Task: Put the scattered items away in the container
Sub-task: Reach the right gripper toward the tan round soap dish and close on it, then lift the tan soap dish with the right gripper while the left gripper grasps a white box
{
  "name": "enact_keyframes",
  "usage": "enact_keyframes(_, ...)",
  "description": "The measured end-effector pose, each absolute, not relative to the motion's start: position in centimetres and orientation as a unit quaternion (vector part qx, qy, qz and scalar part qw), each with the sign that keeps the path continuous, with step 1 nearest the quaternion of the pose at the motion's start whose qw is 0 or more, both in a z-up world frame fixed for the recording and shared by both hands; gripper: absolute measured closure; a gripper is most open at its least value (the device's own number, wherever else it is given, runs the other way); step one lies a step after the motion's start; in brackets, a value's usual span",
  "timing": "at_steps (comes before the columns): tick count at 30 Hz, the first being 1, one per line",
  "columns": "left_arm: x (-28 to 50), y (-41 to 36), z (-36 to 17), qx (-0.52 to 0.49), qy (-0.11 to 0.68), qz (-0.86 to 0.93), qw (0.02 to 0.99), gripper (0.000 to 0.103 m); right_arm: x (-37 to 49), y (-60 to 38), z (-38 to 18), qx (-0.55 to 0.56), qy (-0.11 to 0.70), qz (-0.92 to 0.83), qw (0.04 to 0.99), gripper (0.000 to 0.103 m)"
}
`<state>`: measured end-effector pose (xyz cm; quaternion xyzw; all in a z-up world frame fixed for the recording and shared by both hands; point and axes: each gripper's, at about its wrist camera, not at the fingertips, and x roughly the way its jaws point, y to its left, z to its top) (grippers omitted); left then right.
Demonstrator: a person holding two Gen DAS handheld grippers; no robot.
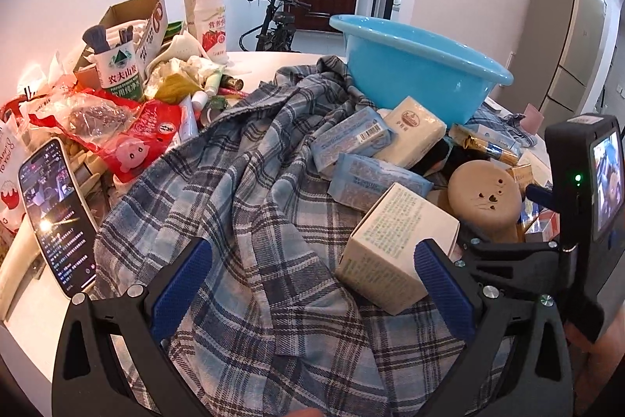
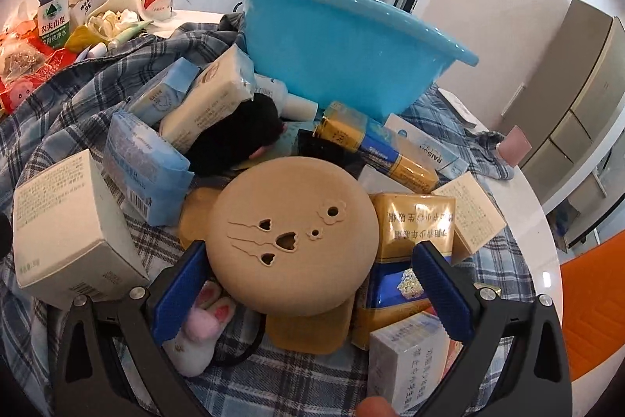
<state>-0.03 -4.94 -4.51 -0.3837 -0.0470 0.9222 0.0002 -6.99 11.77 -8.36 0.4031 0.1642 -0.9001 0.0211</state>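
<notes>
Between the spread blue pads of the right gripper (image 2: 308,294) sits the tan round box (image 2: 293,241), not yet pinched (a plush toy (image 2: 201,331) crowds its 7 o'clock). The blue basin (image 2: 340,42) waits at 12 o'clock. Closing off-centre could skid the box onto neighbouring cartons. The left gripper (image 1: 312,294), also unclenched, hovers over plaid cloth (image 1: 242,206).
</notes>
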Motion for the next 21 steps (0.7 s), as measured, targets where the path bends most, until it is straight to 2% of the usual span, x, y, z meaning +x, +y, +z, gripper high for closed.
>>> enact_keyframes(4,-0.2,-4.7,-4.7,-0.385,-0.045,0.922,0.005,0.000,-6.8,11.4,-8.0,0.391,0.169,-0.904,0.028,0.000)
enact_keyframes(10,-0.3,-4.1,-4.8,-0.385,-0.049,0.922,0.015,0.000,-6.3,10.9,-7.6,0.379,0.174,-0.907,0.051,0.022)
enact_keyframes(21,-0.4,-3.3,-4.9,-0.386,-0.049,0.921,0.019,0.000,-5.5,12.5,-6.1,0.369,0.114,-0.918,0.088,0.026)
